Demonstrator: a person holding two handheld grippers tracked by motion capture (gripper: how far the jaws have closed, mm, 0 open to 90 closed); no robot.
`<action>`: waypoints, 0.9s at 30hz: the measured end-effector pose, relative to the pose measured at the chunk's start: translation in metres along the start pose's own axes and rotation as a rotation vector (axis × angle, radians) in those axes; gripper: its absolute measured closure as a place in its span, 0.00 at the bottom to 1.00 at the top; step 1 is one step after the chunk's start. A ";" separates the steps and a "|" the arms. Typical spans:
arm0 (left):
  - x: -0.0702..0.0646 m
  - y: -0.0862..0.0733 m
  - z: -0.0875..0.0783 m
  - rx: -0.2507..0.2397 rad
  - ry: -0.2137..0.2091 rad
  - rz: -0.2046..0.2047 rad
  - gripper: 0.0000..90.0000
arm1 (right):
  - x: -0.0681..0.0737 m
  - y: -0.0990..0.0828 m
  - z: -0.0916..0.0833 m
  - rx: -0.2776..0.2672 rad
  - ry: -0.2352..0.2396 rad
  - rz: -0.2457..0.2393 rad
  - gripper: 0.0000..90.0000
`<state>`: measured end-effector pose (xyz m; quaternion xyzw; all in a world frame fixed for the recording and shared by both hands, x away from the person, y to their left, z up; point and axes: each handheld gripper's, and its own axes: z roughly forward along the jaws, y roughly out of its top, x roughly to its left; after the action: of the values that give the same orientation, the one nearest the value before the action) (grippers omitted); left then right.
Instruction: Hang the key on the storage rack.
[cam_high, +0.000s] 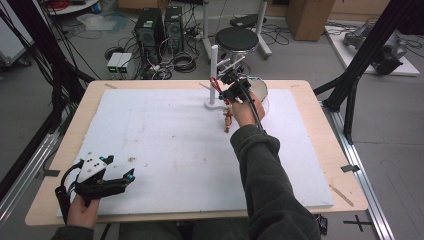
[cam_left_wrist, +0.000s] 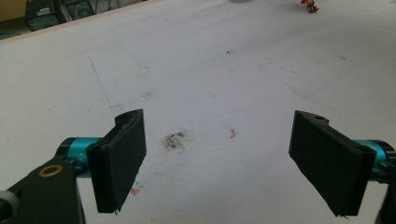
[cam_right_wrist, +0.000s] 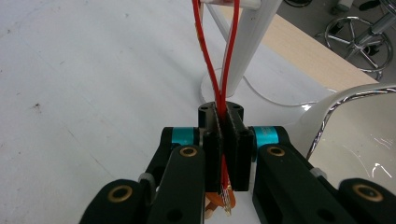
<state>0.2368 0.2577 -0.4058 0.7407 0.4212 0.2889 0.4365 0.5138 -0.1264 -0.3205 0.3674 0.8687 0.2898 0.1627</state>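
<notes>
My right gripper (cam_high: 223, 90) (cam_right_wrist: 223, 114) is shut on a red cord loop (cam_right_wrist: 221, 100) (cam_high: 215, 83). The loop runs up and hooks over a peg of the white stand (cam_high: 214, 70) (cam_right_wrist: 254, 42) at the far middle of the board. A small orange toy figure (cam_high: 228, 120) (cam_right_wrist: 215, 201) hangs from the cord below the jaws. It also shows far off at the top of the left gripper view, toy figure (cam_left_wrist: 308, 4). My left gripper (cam_high: 120, 167) (cam_left_wrist: 219, 149) rests near the front left corner, open, with only stained board between its pads.
A white foam board (cam_high: 165, 135) covers the wooden table. A white bowl with a shiny rim (cam_high: 260, 90) (cam_right_wrist: 355, 135) sits just right of the stand. Beyond the far table edge are a black stool (cam_high: 236, 37), computer towers and cables on the floor.
</notes>
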 end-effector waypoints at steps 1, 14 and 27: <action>0.000 0.000 0.000 0.000 0.001 -0.002 0.21 | 0.000 0.000 0.001 0.003 -0.004 -0.004 0.97; 0.001 0.000 0.000 -0.001 0.003 -0.001 0.22 | -0.001 0.002 0.009 0.035 -0.009 0.006 0.96; 0.000 0.000 0.000 -0.003 0.006 -0.003 0.22 | -0.002 0.001 0.013 0.015 0.026 0.034 0.89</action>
<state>0.2366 0.2580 -0.4057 0.7386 0.4228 0.2912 0.4369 0.5219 -0.1230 -0.3298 0.3793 0.8665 0.2909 0.1436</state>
